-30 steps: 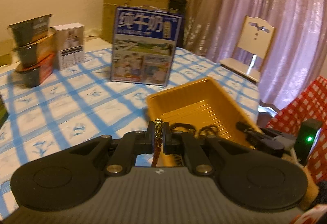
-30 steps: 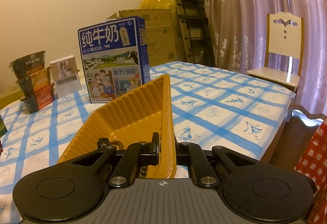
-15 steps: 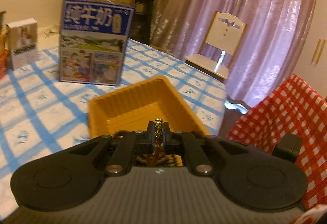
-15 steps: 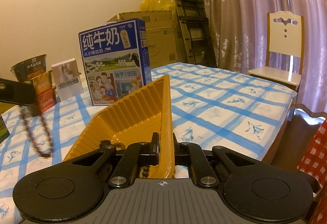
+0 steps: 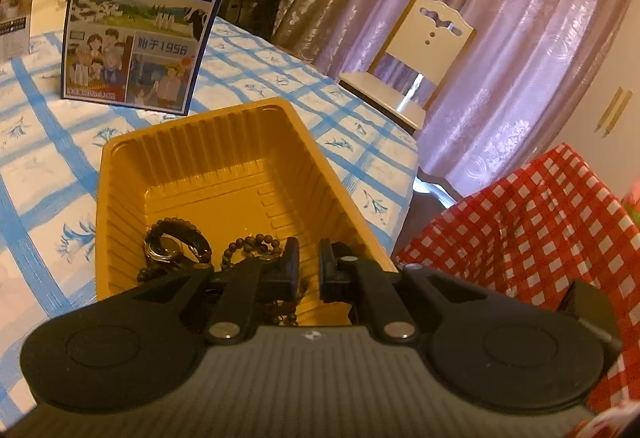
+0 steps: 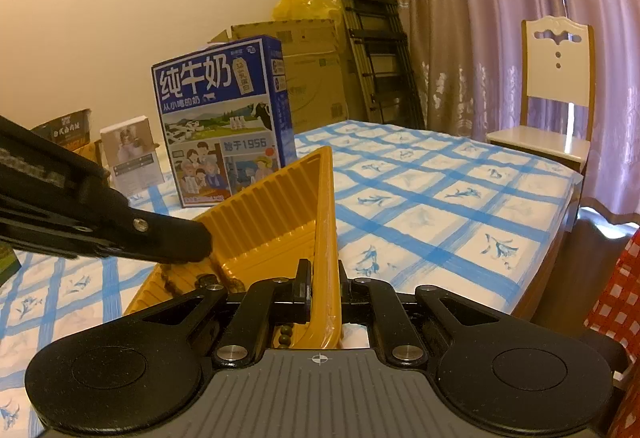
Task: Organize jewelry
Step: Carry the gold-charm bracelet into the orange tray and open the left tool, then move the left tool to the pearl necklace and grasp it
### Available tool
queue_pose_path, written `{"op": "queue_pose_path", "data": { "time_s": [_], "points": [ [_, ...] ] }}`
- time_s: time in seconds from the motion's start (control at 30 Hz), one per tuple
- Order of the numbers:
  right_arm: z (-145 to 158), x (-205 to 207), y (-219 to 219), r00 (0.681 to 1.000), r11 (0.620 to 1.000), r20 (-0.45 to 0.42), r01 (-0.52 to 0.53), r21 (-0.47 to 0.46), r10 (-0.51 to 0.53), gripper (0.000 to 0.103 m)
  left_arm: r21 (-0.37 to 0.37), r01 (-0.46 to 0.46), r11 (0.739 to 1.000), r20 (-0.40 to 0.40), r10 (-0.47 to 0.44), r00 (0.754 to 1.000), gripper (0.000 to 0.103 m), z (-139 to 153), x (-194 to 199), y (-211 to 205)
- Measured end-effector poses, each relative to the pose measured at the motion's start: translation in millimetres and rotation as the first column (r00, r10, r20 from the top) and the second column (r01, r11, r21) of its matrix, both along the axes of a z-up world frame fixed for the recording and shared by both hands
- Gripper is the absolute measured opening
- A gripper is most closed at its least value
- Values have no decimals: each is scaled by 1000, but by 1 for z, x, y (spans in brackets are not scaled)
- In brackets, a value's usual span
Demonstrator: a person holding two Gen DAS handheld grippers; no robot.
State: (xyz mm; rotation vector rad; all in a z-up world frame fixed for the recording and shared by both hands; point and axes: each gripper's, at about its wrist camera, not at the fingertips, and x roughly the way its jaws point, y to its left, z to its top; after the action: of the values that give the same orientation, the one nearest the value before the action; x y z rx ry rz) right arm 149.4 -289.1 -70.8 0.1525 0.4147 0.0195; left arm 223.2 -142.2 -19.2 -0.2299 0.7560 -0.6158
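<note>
A yellow plastic tray (image 5: 192,126) lies on the blue-checked tablecloth (image 5: 36,174). In it are a black bead bracelet with a metal ring (image 5: 176,242), a thin bead chain (image 5: 248,246) and red-brown beads (image 5: 280,312) just under my left gripper. My left gripper (image 5: 309,270) hangs over the tray's near end, jaws a narrow gap apart with nothing between them. In the right wrist view the left gripper (image 6: 196,244) reaches in from the left, tip inside the tray (image 6: 280,206). My right gripper (image 6: 324,286) is shut on the tray's right wall.
A blue milk carton (image 5: 144,22) stands just behind the tray, with a small white box (image 6: 132,154) and stacked bowls (image 6: 64,130) to its left. A white chair (image 5: 420,50) stands past the table's far edge. A red checked cloth (image 5: 540,230) is at the right.
My left gripper swung right and down over the tray. The bead bracelet it pinched is gone from its jaws and lies in the tray. The right gripper kept still.
</note>
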Motion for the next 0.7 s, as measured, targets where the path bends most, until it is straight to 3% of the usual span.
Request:
{"op": "queue_pose_path", "data": {
  "time_s": [0.1,0.23,0.43,0.6,0.7],
  "points": [
    [0,0,-1,1000,1000,-1,1,2,-1,9,-8,-14,1000,-8,14,1000,18,-1,2,1],
    [-1,0,-1,1000,1000,-1,2,2,-2,9,-2,-49,999,9,49,999,22,4,-2,12],
    [-3,0,-3,1000,1000,-4,2,5,-2,9,63,-159,985,73,154,985,29,15,-19,57],
    [-3,0,-3,1000,1000,-4,2,3,-2,9,147,-288,946,88,278,957,31,15,-39,112],
    [-3,0,-3,1000,1000,-5,2,2,-2,9,196,-371,908,91,360,929,31,13,-52,149]
  ]
}}
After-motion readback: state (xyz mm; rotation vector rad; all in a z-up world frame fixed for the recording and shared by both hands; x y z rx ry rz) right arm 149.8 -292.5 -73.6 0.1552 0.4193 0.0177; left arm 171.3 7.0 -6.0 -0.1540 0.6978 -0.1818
